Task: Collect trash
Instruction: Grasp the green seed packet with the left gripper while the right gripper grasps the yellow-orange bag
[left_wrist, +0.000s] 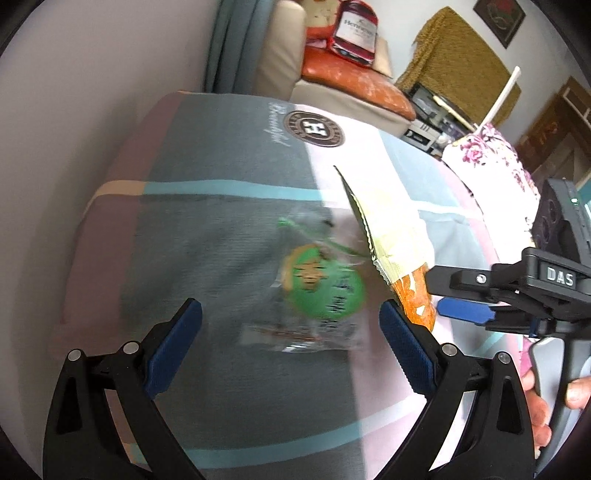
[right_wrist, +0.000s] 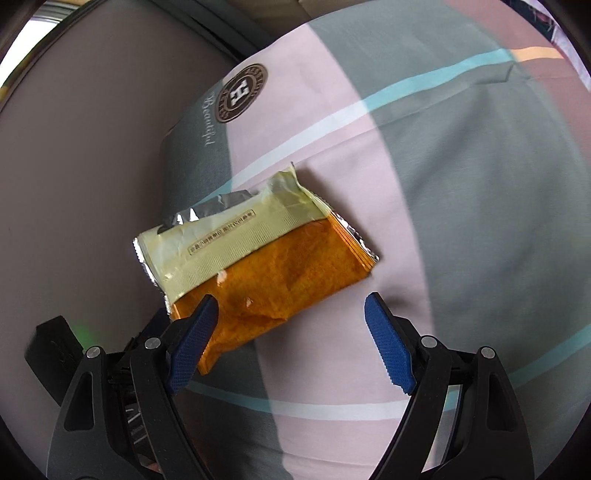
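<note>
A clear plastic wrapper with a round green label (left_wrist: 321, 291) lies on the striped cloth (left_wrist: 221, 229), just ahead of my left gripper (left_wrist: 291, 317), which is open with nothing between its fingers. To its right lies an orange and cream snack packet (left_wrist: 391, 240), one edge lifted. My right gripper (left_wrist: 458, 295) comes in from the right beside that packet. In the right wrist view, the packet (right_wrist: 258, 258) lies flat on the cloth (right_wrist: 461, 221). My right gripper (right_wrist: 291, 310) is open just over the packet's near orange end, and the left blue pad (right_wrist: 195, 339) overlaps it.
The cloth is grey, pink and teal with a round H logo (left_wrist: 314, 127), and its left edge meets a pale wall. A floral fabric bundle with a white stick (left_wrist: 491, 162) stands at the right. Behind are a sofa with orange cushions (left_wrist: 351, 81) and a red box (left_wrist: 354, 29). A hand (left_wrist: 539, 402) holds the right gripper's handle.
</note>
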